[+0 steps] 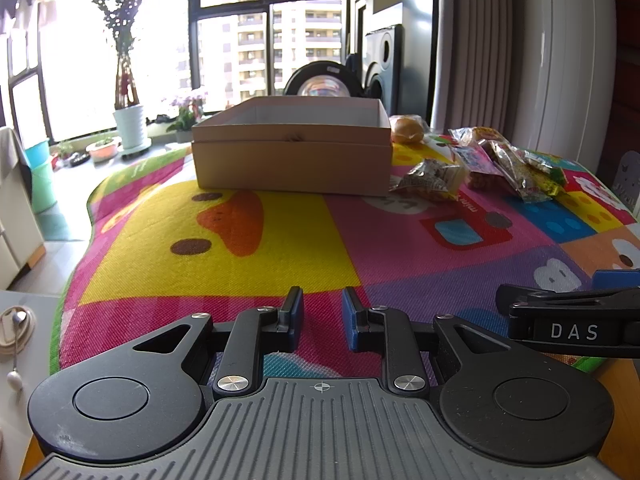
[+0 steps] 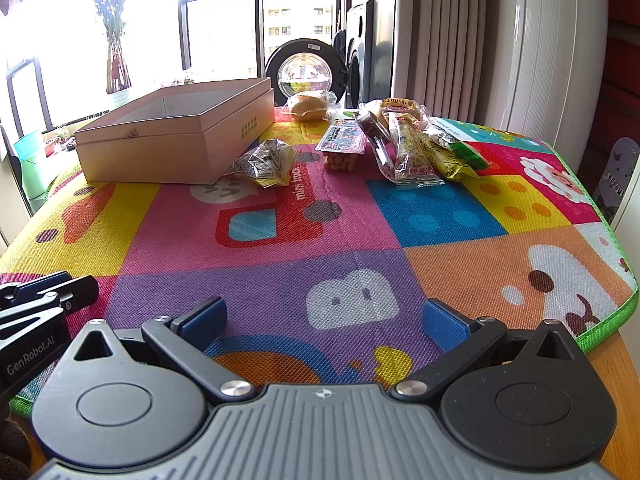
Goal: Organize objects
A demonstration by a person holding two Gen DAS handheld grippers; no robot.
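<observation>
right hand-held gripper (image 2: 324, 320) wide, empty | left hand-held gripper (image 1: 322, 318) narrow, empty | step: reach crumpled snack packet (image 2: 266, 162) beside box (image 2: 176, 140) | grip packet's bulk, lift clear of box wall

An open, empty beige cardboard box (image 2: 176, 140) sits upright at the far left of the desk. Just beside its right corner lies a crumpled silvery snack packet (image 2: 266, 164). Further right lies a loose cluster of wrapped snacks: a bun in clear wrap (image 2: 308, 106), a tub of small round biscuits (image 2: 342, 148), a long cereal bar (image 2: 412, 152) and a yellow-green packet (image 2: 456, 158), overlapping one another.
</observation>
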